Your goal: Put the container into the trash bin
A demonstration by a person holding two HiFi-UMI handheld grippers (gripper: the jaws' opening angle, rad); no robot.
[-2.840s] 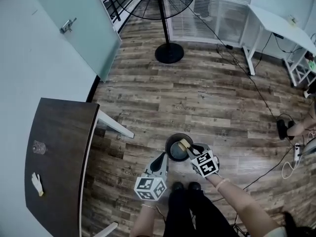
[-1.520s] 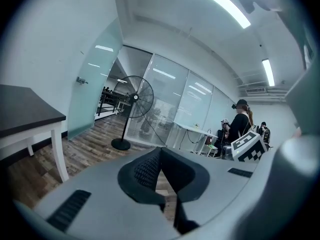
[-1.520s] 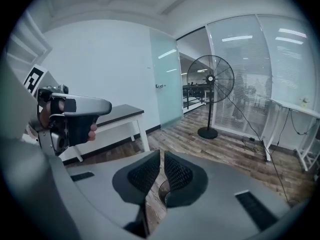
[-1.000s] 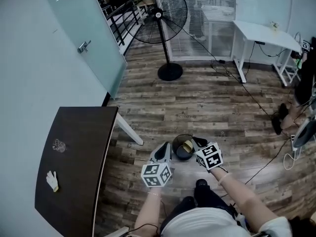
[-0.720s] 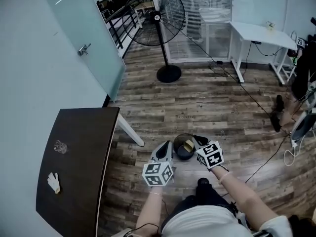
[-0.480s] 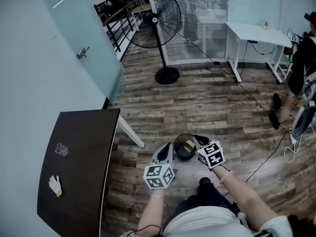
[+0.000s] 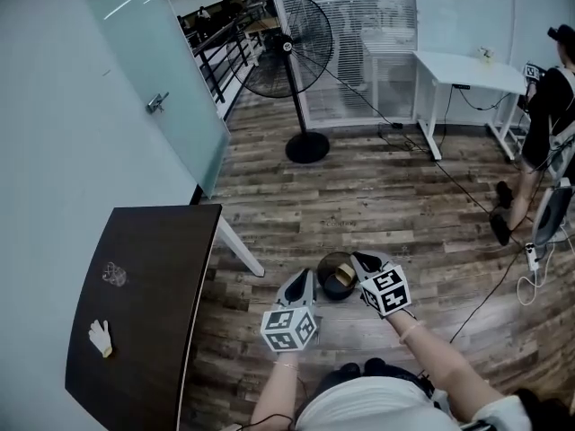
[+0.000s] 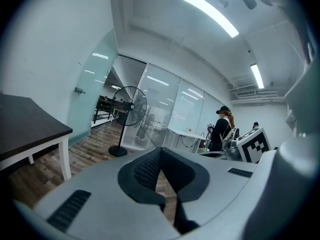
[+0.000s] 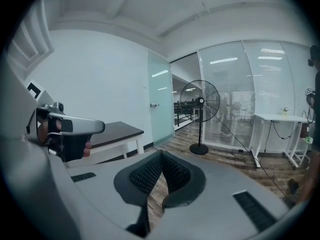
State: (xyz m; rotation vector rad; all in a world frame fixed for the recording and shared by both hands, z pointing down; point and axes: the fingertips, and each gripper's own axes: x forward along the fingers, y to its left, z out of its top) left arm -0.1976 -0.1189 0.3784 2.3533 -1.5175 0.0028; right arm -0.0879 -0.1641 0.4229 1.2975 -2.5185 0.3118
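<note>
Currently, the trash bin (image 7: 325,266) stands on the wood-plank floor (image 7: 377,196), off the right edge of the dark table (image 7: 153,330) and apart from it. The container (image 7: 342,277), a pale yellowish item, lies inside the bin, toward its right wall. Its exact shape cannot be made out.

Left gripper (image 7: 303,277): positioned just left of the bin rim, jaws pointing away from the person. In the left gripper view the left gripper (image 8: 160,156) has its jaws closed together at the tips, with nothing between them; only floor shows through the gap beneath the tips.

Right gripper (image 7: 364,263): positioned at the right side of the bin rim. In the right gripper view the right gripper (image 9: 161,156) likewise has its jaws fully closed tip to tip and grips nothing.

On the table, a clear glass (image 7: 114,274) stands near the left edge. A small white item (image 7: 101,338) lies nearer the front left corner.

Beyond the bin, a pedestal fan (image 7: 299,48) stands on the floor. A white desk (image 7: 467,66) stands at the far right, with a person (image 7: 546,106) just beside it.
</note>
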